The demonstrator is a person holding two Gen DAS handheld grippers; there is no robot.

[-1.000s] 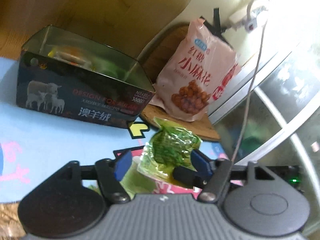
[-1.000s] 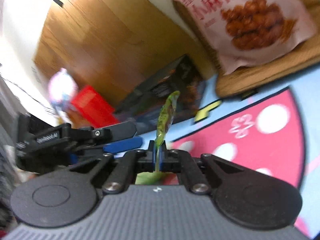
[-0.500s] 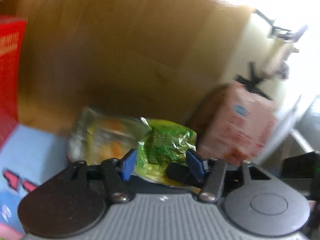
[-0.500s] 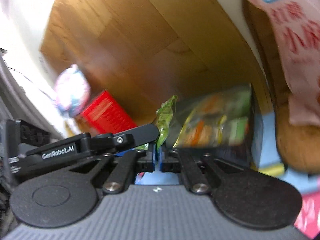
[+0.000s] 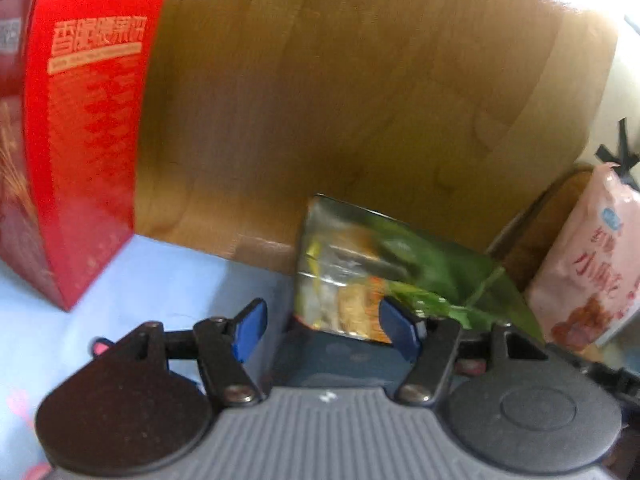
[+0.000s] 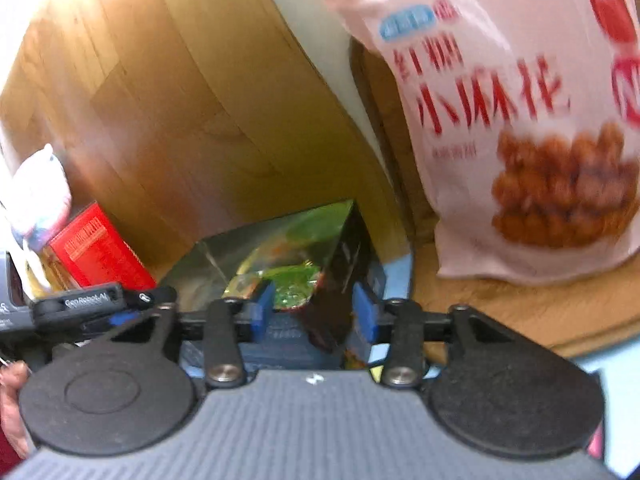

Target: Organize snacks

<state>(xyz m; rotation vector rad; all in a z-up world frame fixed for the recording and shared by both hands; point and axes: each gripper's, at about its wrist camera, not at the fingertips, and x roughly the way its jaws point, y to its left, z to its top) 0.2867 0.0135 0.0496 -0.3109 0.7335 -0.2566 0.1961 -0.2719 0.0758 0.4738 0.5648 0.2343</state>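
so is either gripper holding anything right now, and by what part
Nothing is held. The left gripper and right gripper are both open over the tin; the green packet lies inside it.

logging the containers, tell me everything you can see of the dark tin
The tin is a dark rectangular box, open on top, with shiny reflective inner walls. It stands upright on the blue mat against the wooden panel. Snack packets in green, yellow and orange lie inside. Both claws are open near it, not touching.
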